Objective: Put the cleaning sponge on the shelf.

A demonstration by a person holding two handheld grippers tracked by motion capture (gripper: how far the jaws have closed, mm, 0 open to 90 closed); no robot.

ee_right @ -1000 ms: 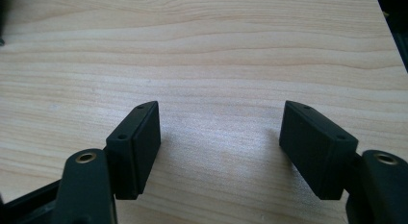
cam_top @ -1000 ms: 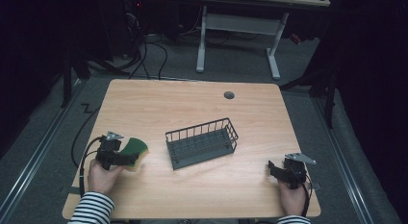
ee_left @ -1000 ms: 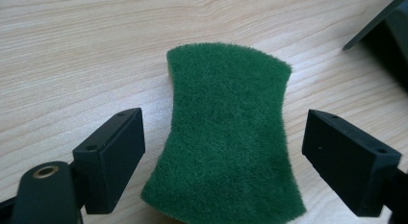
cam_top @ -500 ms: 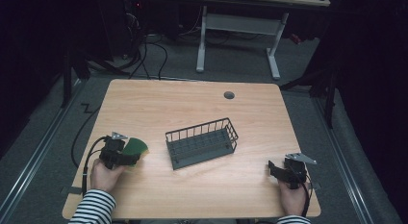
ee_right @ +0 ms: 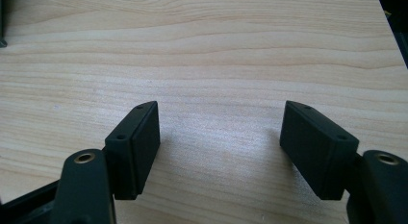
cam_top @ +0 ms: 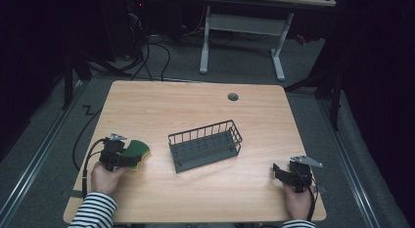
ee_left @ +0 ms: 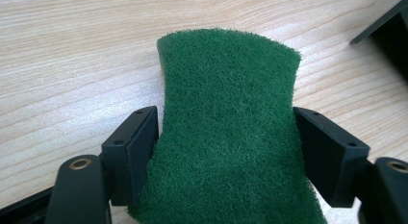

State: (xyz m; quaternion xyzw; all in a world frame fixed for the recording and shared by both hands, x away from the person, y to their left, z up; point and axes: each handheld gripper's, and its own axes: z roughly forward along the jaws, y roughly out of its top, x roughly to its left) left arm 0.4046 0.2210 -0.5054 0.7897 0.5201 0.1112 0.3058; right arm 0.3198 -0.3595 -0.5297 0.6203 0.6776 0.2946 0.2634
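A wooden table point(cam_top: 147, 105) seen from above, with a person's two hands coming in from the near edge, each holding a black two-jaw gripper. The left gripper point(cam_top: 128, 159) sits near the left edge, close to the person, and is clamped on a sponge point(cam_top: 135, 150) with a green scouring face and a yellow underside. In the left gripper view the sponge point(ee_left: 228, 137) fills the gap between the jaws, and its sides are pinched inward where they press, so the hold looks firm enough to carry it. The sponge lies low over the wood, flat, green side up; whether it touches the table cannot be told.

A dark wire basket point(cam_top: 205, 145) stands in the middle of the table, well apart from the sponge to its right, turned slightly askew. It is open on top, which suits dropping the sponge in from above, and this seems the likely aim.

The right gripper point(cam_top: 283, 172) rests near the right corner, close to the person, away from the basket. In the right gripper view its jaws stand wide apart over bare wood, holding nothing, as if waiting
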